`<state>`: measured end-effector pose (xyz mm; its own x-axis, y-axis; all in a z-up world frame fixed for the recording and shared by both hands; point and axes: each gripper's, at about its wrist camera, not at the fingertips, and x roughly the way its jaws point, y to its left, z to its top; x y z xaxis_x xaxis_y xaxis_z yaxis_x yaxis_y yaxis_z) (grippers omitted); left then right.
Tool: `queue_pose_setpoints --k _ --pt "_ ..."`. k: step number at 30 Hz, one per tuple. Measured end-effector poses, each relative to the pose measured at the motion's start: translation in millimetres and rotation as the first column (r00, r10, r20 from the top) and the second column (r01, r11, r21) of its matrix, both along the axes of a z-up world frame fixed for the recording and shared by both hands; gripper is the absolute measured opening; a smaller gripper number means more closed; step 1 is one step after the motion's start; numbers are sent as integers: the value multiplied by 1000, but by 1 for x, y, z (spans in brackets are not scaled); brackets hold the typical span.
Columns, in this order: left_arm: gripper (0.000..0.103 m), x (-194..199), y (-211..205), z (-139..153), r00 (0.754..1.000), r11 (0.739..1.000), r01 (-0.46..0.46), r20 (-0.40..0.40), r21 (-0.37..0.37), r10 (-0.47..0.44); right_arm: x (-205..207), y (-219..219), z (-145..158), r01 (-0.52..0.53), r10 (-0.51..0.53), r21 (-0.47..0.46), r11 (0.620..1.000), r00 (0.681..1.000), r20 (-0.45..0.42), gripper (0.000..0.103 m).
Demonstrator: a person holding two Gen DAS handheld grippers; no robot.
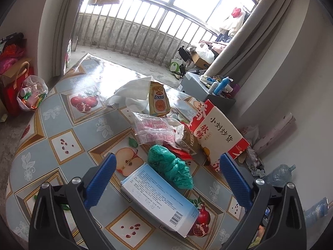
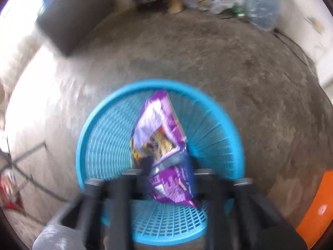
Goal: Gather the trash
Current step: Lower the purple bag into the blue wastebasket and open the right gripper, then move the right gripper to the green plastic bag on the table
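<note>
My left gripper (image 1: 168, 156) hovers open over the fruit-patterned table (image 1: 68, 137). Trash lies beyond and beneath its blue fingers: a white-and-blue box (image 1: 158, 195), a crumpled green bag (image 1: 172, 166), a clear wrapper (image 1: 154, 129), a yellow Enaak packet (image 1: 159, 102), white tissue (image 1: 133, 91) and a red-and-white carton (image 1: 218, 135). The right wrist view is blurred. My right gripper (image 2: 166, 164) points steeply down over a blue mesh basket (image 2: 104, 137) on the floor. Its jaws look shut on a purple snack bag (image 2: 158, 125), which reaches down into the basket.
A clear bag of rubbish (image 1: 33, 93) and red bags sit on the floor left of the table. A grey cabinet (image 1: 199, 85) with bottles stands behind it. Big water bottles (image 2: 262, 2) and clutter line the far wall. An orange object (image 2: 318, 210) is at the right edge.
</note>
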<state>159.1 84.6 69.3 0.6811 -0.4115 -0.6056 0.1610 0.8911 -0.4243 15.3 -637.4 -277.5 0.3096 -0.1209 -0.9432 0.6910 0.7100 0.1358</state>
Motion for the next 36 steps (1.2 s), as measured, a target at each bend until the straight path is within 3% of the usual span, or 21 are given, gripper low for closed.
queue_pose_setpoints --k 3,5,8,10,13,17,19,23,26,30,33,36 --pt "97 -1 -6 -2 1000 1000 14 -5 9 -14 8 35 3 -142 139 -76 987 989 -49 0" --pt "97 -2 -8 -3 1000 1000 21 -7 15 -21 14 53 -11 -224 214 -95 970 971 -109 0" --pt "97 -2 -11 -4 1000 1000 27 -13 9 -27 13 69 -29 -268 247 -91 959 949 -196 0" --pt "97 -2 -12 -4 999 999 34 -13 0 -34 2 64 -19 -197 189 -50 979 973 -135 0" --pt "97 -4 -14 -6 999 999 46 -9 -5 -46 -24 62 27 -92 93 -20 996 995 36 4" --pt "97 -8 -16 -13 999 999 47 -13 -17 -47 -57 83 110 -33 51 -80 996 972 231 42" --pt "97 -12 -16 -18 998 998 51 -20 -22 -51 -67 104 151 -36 67 -102 994 946 316 45" --pt "97 -23 -10 -24 998 998 67 -21 1 -67 -67 155 216 -147 199 -149 978 881 430 54" --pt "97 -33 -3 -27 997 997 75 -8 28 -74 -62 192 244 -243 306 -189 951 818 487 57" --pt "97 -42 0 -36 996 990 87 -5 113 -87 -49 240 266 -376 403 -169 911 724 560 58" --pt "97 -47 -2 -48 994 984 106 -14 147 -105 -30 276 267 -502 457 -106 858 656 601 58" --pt "97 -47 -9 -60 992 978 125 -34 167 -121 -4 309 249 -605 469 20 796 637 612 41"
